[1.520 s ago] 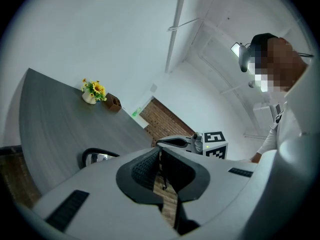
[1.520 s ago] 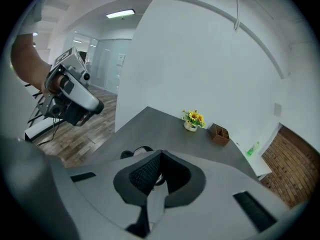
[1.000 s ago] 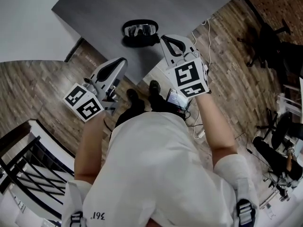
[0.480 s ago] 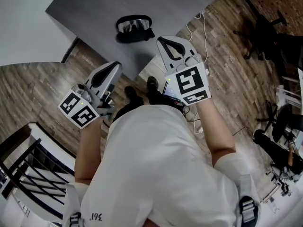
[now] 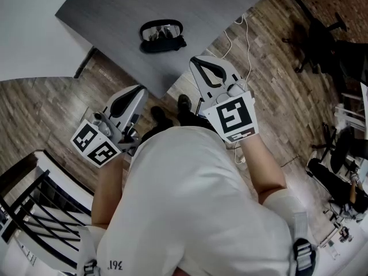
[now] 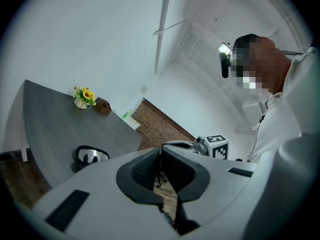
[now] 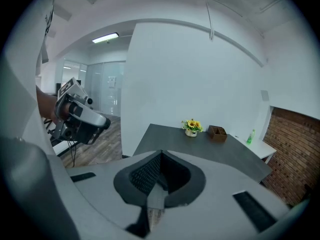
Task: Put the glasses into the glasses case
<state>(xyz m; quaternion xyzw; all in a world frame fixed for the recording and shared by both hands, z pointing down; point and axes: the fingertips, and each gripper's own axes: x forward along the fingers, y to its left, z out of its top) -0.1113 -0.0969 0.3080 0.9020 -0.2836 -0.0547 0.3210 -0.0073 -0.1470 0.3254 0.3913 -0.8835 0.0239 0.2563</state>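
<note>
On the grey table [image 5: 115, 10] lies a black glasses case [image 5: 167, 43] with the dark-framed, shiny-lensed glasses [image 5: 161, 32] resting in it. The left gripper view shows the glasses [image 6: 89, 156] low on the left. Both grippers hang off the table's near corner, apart from the case. My left gripper [image 5: 138, 89] is shut and holds nothing; its jaws meet in its own view [image 6: 161, 150]. My right gripper [image 5: 198, 60] is shut and empty too [image 7: 161, 154]. Each gripper appears in the other's view: the right gripper [image 6: 210, 146] and the left gripper [image 7: 80, 116].
A small pot of yellow flowers [image 7: 191, 127] and a brown wooden box [image 7: 217, 132] stand at the table's far end by the white wall. Cables [image 5: 241, 27] trail on the wood floor. Black chairs and gear [image 5: 328, 45] crowd the right side; a railing [image 5: 34, 211] runs lower left.
Both grippers have drawn back from the table toward the person, so the case lies farther from their tips. Both stayed shut.
</note>
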